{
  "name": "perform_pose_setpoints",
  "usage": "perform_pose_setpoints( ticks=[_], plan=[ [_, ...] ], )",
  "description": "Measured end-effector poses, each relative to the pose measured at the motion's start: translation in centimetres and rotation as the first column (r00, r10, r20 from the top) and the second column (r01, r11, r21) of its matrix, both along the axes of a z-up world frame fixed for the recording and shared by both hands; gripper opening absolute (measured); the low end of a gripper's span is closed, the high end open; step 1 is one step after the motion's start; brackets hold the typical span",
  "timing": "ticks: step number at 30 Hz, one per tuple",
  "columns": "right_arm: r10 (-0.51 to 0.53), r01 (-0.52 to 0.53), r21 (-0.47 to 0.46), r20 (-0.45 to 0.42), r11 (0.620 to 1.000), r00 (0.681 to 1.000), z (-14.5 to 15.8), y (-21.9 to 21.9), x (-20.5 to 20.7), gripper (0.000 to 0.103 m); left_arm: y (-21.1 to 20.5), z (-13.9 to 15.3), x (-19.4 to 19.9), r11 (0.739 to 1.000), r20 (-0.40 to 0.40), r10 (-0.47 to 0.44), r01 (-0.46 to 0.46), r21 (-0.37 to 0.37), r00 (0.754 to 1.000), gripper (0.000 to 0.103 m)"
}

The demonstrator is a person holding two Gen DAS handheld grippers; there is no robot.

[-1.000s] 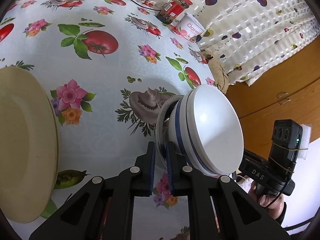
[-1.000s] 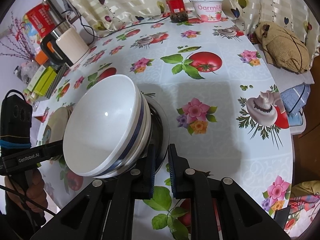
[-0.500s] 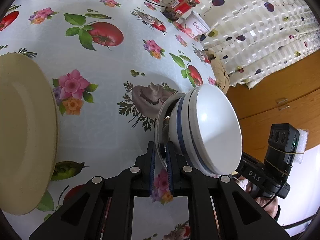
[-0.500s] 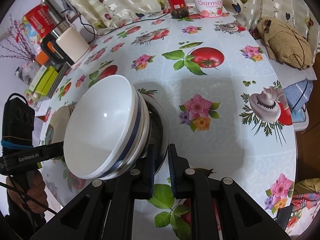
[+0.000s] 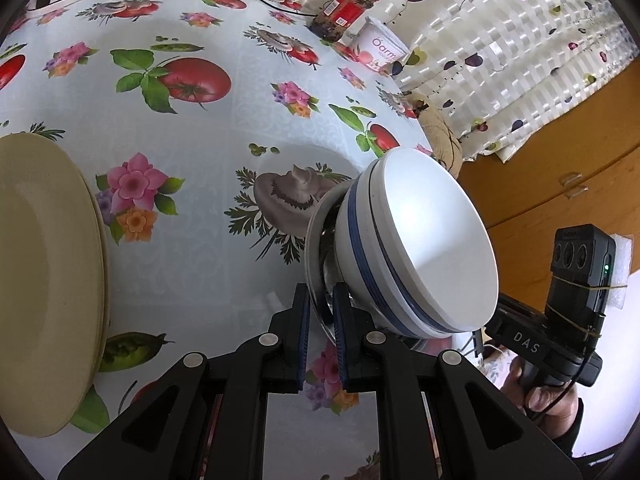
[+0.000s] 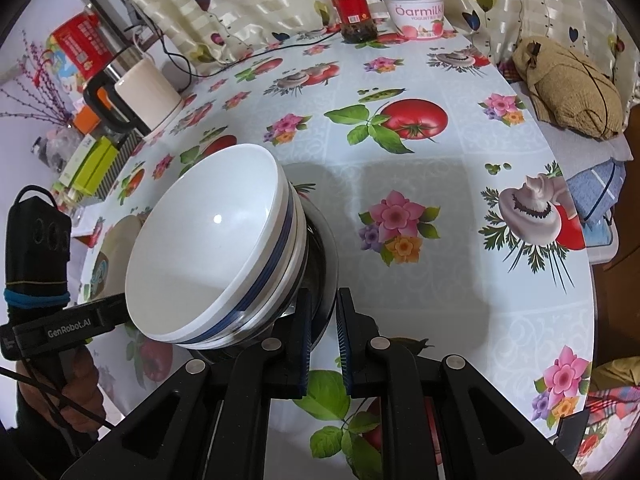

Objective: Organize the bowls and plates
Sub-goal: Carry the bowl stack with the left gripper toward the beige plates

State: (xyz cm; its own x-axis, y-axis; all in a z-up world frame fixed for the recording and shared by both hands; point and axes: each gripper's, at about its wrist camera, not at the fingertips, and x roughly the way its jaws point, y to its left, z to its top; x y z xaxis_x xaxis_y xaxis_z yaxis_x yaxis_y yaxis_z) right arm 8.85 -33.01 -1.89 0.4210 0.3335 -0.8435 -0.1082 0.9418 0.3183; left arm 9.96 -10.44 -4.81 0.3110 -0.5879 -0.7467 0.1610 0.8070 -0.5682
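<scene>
The left gripper (image 5: 320, 334) is clenched on the rim of a steel bowl (image 5: 316, 248), its blue-padded fingers (image 5: 303, 330) on either side of the thin metal edge. The right gripper (image 6: 323, 336) pinches the same steel bowl (image 6: 326, 256) at the opposite rim, so the bowl hangs between the two tools above the tablecloth (image 5: 224, 148). Nested inside it sit white bowls with blue bands (image 5: 424, 248), stacked and tilted with their open side toward the right gripper's side. In the left wrist view, cream plates (image 5: 44, 280) lie stacked on the cloth at the left, apart from the bowls. Farther back, at the far edge by the curtain (image 6: 248, 4), stand a red-lidded jar (image 6: 354, 8) and a yogurt tub (image 6: 416, 14) just beside each other; a kettle (image 6: 140, 94) stands far left.
</scene>
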Motion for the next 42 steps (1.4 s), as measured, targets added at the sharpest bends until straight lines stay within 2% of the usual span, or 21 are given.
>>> perform_pose_setpoints(
  ticks=[19,42],
  plan=[
    [0.004,-0.004,0.01,0.025,1.0,1.0,0.6,-0.1,-0.5,0.012,-0.5,1.1,-0.3,0.998,0.051,-0.004,0.001,0.062,0.999,0.011],
    [0.067,-0.067,-0.002,0.062,0.998,0.996,2.8,3.2,0.3,0.012,2.9,3.5,-0.9,0.994,0.101,0.065,-0.073,0.075,0.993,0.011]
  ],
)
